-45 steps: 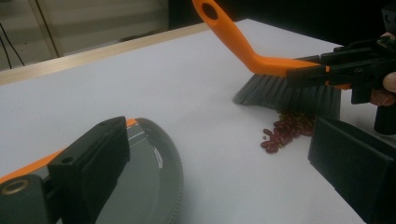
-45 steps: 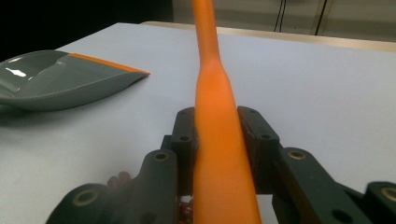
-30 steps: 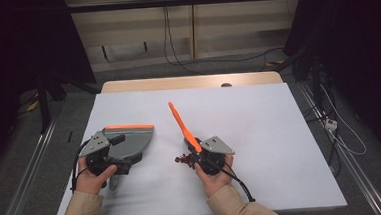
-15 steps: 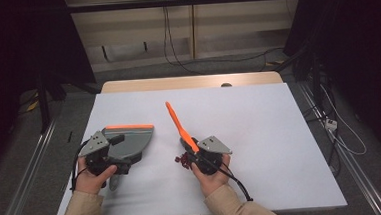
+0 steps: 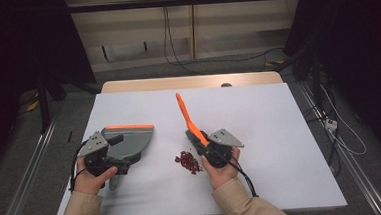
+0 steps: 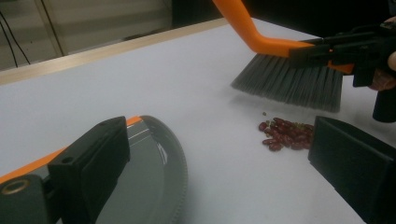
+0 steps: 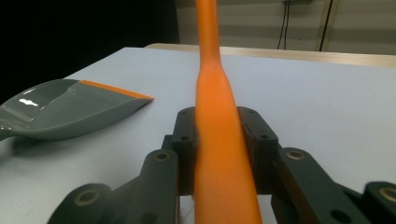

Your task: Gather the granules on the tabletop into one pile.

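Work in hand: sweeping a small heap of red beans (image 5: pixel 188 161) into a dustpan (image 5: pixel 130 141) with a hand brush (image 5: pixel 188 118).
Right tongs (image 7: pixel 219 135): clamped tight on the brush's orange handle, one jaw on each side, just above the bristle head.
Left tongs (image 5: pixel 112 160): at the dustpan's handle end, apparently gripping it; in the left gripper view the jaws stand apart with the pan's rim at the left jaw, so I cannot tell for certain whether they press on it.
Beans: on the white surface (image 5: pixel 280 132), between the two hands, just below the bristles (image 6: pixel 292 84) and apart from the pan.
Dustpan: lying flat, its orange lip turned away from the person, beans off to its side.
Handling, brush: light, stiff plastic handle; smooth and tapered, so it could twist in the grip. Holding low, near the head, gives the best control.
Handling, beans: small, hard, likely to roll and scatter; short gentle strokes look wise.
Handling, pan: light and glossy; it probably needs pressing down to stay put.
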The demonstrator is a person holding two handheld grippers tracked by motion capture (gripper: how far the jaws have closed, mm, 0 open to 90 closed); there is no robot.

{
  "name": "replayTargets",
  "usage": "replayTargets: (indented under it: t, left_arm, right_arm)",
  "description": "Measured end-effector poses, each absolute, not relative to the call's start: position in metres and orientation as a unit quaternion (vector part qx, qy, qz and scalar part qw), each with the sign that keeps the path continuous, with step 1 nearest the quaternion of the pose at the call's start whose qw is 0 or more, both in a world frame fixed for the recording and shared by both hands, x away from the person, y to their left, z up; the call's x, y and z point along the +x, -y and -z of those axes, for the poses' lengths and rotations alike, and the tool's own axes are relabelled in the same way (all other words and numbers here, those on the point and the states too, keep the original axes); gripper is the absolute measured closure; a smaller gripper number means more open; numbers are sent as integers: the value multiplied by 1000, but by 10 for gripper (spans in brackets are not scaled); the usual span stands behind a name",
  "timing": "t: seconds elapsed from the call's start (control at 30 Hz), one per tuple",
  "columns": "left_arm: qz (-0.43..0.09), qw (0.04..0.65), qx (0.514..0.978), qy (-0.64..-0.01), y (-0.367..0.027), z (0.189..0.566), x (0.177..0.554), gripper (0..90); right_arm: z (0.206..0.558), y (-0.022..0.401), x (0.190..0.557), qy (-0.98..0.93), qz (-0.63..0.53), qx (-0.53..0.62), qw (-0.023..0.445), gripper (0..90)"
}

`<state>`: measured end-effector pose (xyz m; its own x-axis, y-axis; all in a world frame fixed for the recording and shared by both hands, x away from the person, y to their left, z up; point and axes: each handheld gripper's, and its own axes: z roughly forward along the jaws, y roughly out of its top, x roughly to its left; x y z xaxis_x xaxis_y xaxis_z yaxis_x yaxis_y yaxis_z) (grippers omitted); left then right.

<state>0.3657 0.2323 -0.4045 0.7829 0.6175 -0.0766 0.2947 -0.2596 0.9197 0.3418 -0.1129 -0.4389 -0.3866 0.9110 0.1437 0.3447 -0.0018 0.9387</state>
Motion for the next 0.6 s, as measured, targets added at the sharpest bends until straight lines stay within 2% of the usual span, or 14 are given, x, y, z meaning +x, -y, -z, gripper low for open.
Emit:
replayTargets:
  t: [0.6]
  left_arm:
    - [-160, 504, 782, -332, -253, 409, 353, 57]
  right_arm:
    - [429, 178, 344, -653, -516, 481, 276, 708]
